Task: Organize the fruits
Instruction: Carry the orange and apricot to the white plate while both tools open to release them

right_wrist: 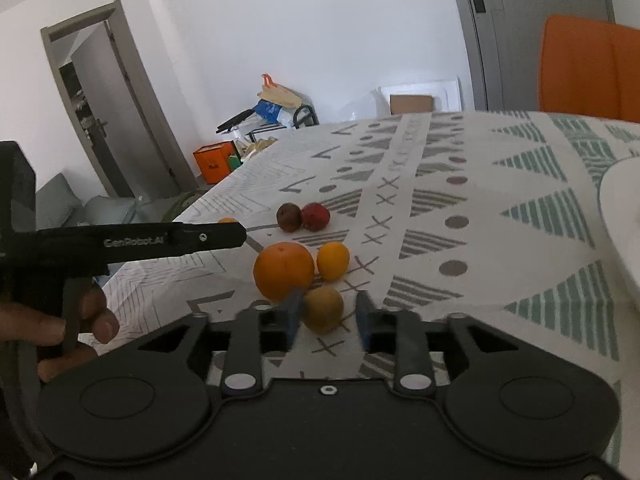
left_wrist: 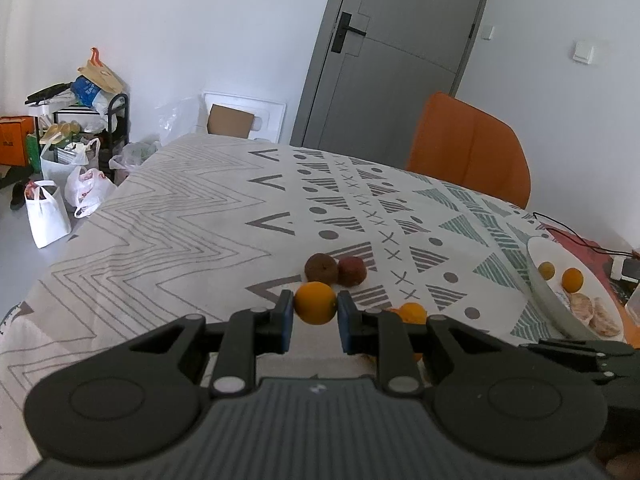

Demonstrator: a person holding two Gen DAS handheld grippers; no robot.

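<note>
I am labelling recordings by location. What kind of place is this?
Most likely a room in a home, perhaps a dining area: a table under a patterned tablecloth with loose fruit, an orange chair beside it, and shopping bags on the floor near a cluttered rack.

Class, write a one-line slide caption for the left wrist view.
Left claw grips an orange above the patterned tablecloth, two dark fruits just beyond.

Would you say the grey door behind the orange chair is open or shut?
Shut: the grey door lies flush within its frame, with no gap showing, behind the orange chair.
</note>
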